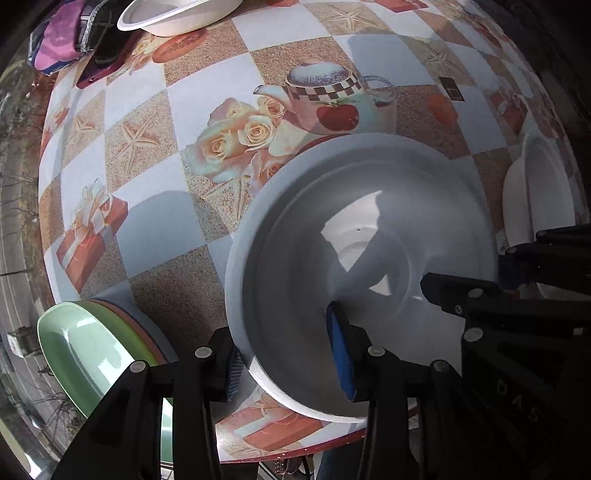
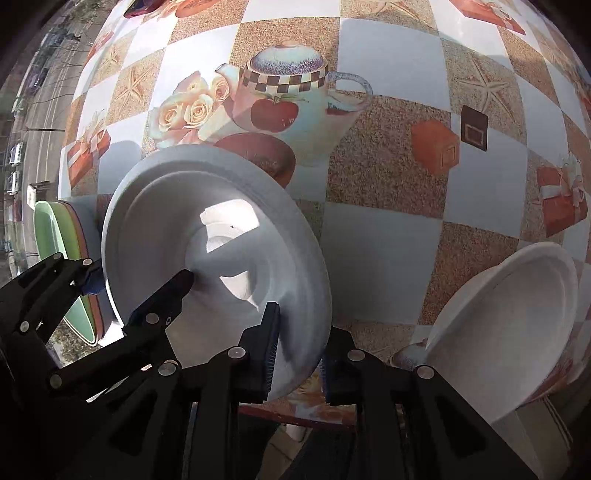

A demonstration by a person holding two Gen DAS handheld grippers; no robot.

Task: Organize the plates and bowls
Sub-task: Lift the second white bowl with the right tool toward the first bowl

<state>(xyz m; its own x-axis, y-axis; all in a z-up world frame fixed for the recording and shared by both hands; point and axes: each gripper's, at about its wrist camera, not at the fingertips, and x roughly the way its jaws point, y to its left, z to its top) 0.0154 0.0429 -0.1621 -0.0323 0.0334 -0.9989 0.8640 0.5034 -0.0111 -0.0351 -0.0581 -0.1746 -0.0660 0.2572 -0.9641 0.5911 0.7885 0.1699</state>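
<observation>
A large white paper bowl [image 1: 369,266] is shown near the front edge of the surface [image 1: 207,92], which is covered by a checkered printed cloth. The bowl's rim is straddled by the left tongs [image 1: 288,365], one blue-padded finger inside the bowl and one outside; whether the rim is actually pinched cannot be told. In the right wrist view the same bowl's rim is straddled likewise by the right tongs [image 2: 295,363], contact again uncertain. A stack of green and orange plates [image 1: 85,347] is seen just left of the bowl. A second white bowl [image 2: 506,339] is seen to its right, a third white bowl [image 1: 173,14] at the far side, beside a dark red phone [image 1: 107,62].
</observation>
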